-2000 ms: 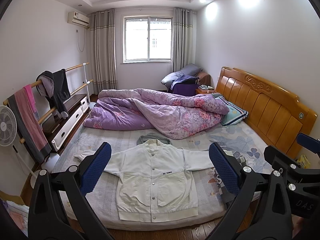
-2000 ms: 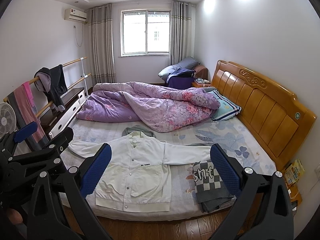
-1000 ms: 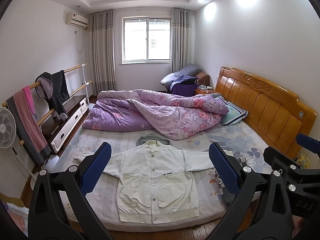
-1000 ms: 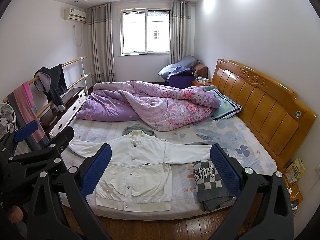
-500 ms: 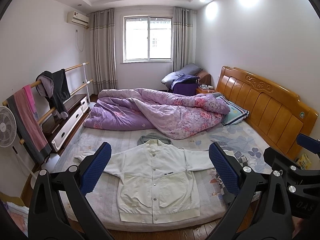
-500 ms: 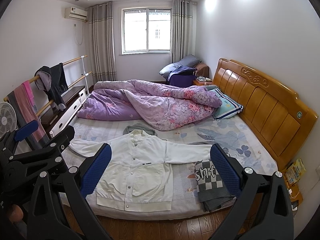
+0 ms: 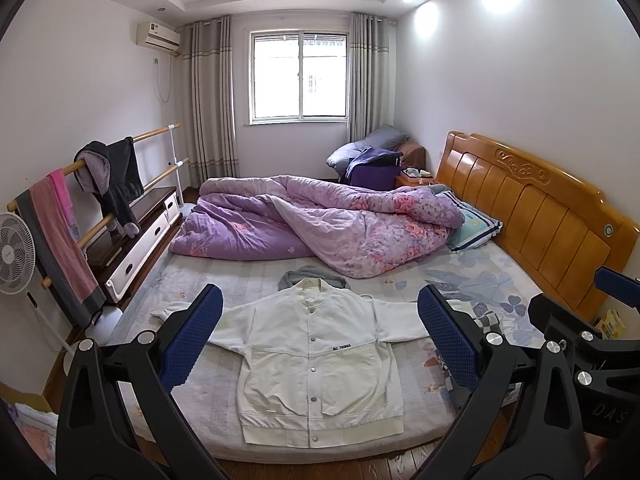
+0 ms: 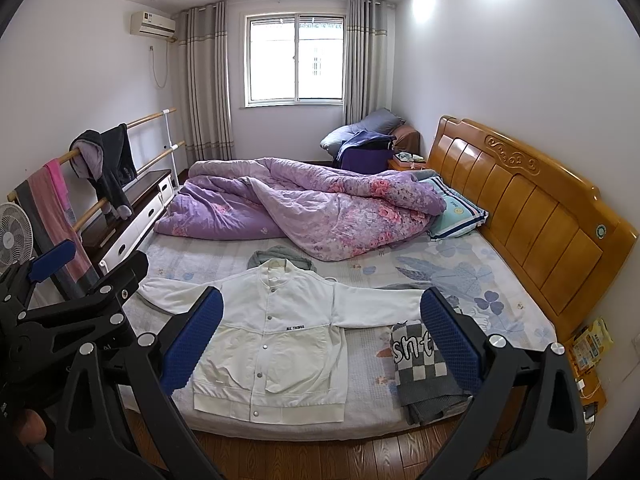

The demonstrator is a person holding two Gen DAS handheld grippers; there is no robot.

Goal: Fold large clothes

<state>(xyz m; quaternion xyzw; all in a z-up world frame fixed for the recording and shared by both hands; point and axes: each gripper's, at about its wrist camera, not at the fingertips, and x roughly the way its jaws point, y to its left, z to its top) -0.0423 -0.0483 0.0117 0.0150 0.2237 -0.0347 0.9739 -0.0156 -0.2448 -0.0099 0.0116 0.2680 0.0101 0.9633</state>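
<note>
On bed (image 7: 224, 436), white jacket (image 7: 316, 352) spread flat, checked garment (image 8: 420, 368) beside

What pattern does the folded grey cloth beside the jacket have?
Grey-and-white checks with white letters on the cloth, right of the jacket; clearest in the right wrist view.

A lived-in home bedroom: a bed (image 7: 472, 280) with wooden headboard (image 7: 532, 216) and rumpled purple quilt (image 7: 320, 220), curtained window (image 7: 298, 76), wall air conditioner (image 7: 157, 36), clothes rail (image 7: 120, 184) and fan (image 7: 14, 258).
</note>
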